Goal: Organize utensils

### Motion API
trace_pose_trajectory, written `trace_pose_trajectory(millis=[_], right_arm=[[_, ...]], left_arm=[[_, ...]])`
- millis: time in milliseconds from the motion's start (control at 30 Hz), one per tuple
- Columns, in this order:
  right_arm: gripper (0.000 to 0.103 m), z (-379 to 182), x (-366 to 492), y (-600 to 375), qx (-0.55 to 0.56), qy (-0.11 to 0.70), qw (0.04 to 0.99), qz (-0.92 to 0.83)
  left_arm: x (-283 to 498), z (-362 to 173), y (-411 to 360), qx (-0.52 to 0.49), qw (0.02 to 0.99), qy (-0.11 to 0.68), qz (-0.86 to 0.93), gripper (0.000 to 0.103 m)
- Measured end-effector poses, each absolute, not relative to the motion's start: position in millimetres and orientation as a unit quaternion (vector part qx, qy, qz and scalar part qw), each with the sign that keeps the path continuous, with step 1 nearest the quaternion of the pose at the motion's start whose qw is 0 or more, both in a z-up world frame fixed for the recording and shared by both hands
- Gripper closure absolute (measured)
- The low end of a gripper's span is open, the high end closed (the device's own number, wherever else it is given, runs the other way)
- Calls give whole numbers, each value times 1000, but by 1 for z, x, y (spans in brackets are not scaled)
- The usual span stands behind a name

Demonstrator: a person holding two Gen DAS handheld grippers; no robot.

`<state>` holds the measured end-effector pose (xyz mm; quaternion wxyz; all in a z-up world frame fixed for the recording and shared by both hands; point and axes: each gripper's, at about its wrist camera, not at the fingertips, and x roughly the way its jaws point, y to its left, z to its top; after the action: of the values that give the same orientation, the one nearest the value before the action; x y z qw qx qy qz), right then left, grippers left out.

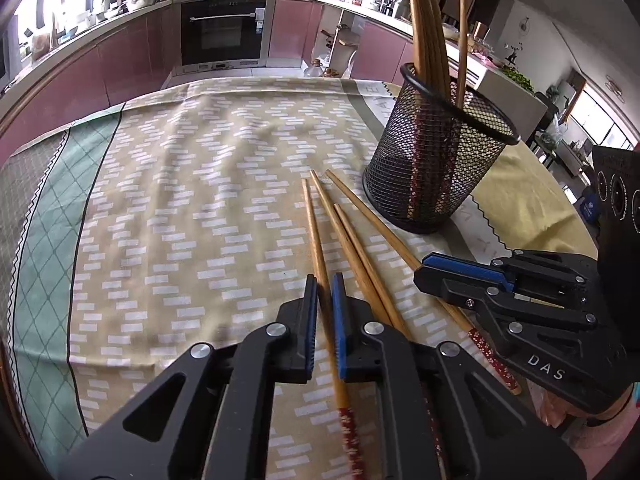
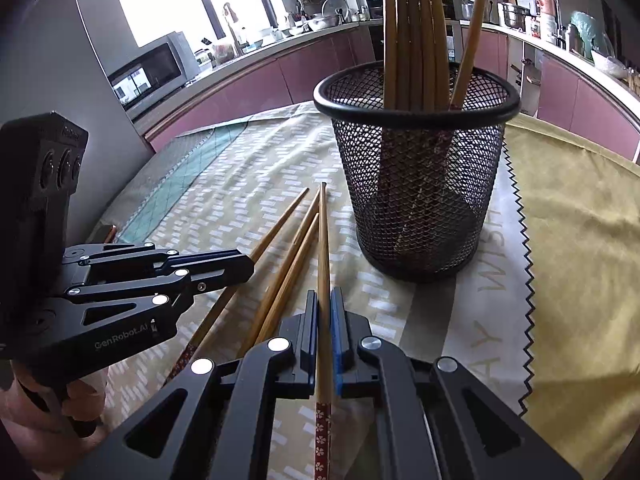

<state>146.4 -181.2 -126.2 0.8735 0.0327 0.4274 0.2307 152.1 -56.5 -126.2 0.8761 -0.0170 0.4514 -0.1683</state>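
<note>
Cloth: patterned beige tablecloth [image 1: 192,208] with white dashes is lying slightly wrinkled under everything.
Left gripper: black left gripper [image 1: 324,280] with blue pads is angling downward, jaws pinching the leftmost slim bamboo chopstick [image 1: 316,236] with a red floral handle.
Loose pair: two more bamboo chopsticks [image 1: 352,248] are lying just beside it, between both grippers.
Right gripper: black right gripper [image 2: 325,296] is tilting down likewise, jaws clamping the rightmost floral-handled chopstick [image 2: 323,248].
Holder: round black wire-mesh cup [image 2: 420,184] is standing upright near the tips, holding several chopsticks [image 2: 416,32].
</note>
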Motion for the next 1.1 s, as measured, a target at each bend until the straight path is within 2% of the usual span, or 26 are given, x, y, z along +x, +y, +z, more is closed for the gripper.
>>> trace_pose_trajectory(millis=[1100], right_arm=[[97, -65, 117, -208, 58, 335, 902, 267]], left_arm=[[105, -48, -54, -33, 894, 377, -242, 96]])
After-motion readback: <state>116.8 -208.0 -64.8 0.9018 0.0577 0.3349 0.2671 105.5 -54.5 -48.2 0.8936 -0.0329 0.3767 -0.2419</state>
